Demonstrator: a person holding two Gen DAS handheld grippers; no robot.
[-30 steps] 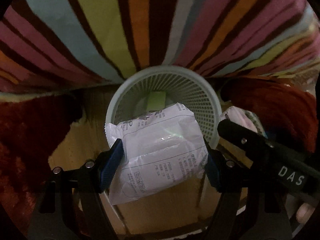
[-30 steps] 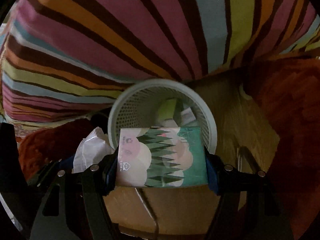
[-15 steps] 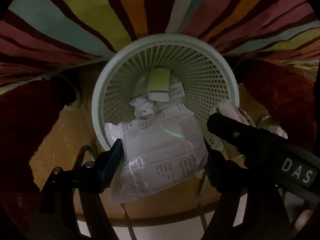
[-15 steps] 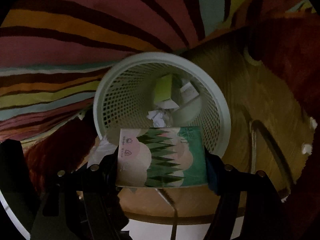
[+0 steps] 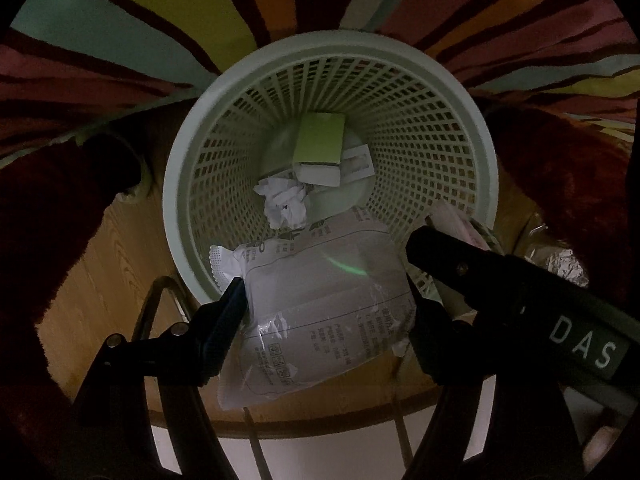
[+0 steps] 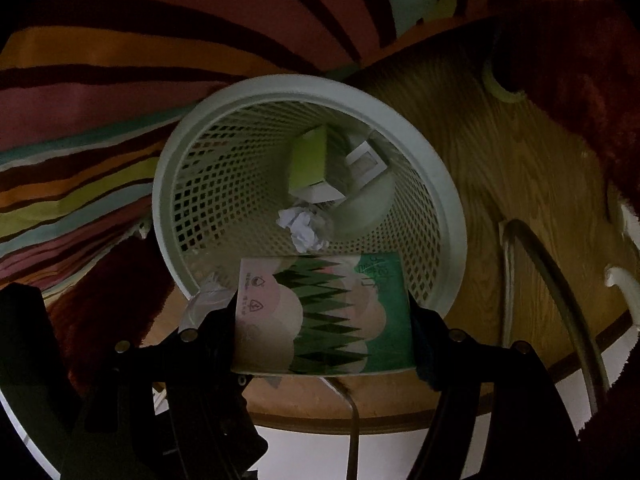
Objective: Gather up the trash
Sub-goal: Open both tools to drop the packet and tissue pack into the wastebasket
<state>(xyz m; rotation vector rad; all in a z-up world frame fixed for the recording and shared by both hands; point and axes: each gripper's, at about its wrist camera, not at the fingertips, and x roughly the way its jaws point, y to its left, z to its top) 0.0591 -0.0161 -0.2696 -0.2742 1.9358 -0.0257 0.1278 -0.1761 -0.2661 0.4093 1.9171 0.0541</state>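
The left gripper (image 5: 326, 312) squeezes a white printed packet (image 5: 320, 312). The right gripper (image 6: 326, 316) squeezes a green tissue pack (image 6: 326, 314). Both hang over the near rim of the mesh basket (image 5: 440, 152) (old paper scraps sit inside). To do this well, reach a bit farther over the hole, then open the fingers, so nothing lands on the wooden floor (image 6: 500, 168).

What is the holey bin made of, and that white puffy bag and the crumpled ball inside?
The bin looks like pale matte moulded plastic: stiff grid of holes, smooth thick rim. The white bag seems thin glossy plastic film: shiny crinkles, a zigzag sealed edge, printed text. The crumpled ball looks like paper or tissue, with dull sharp creases.
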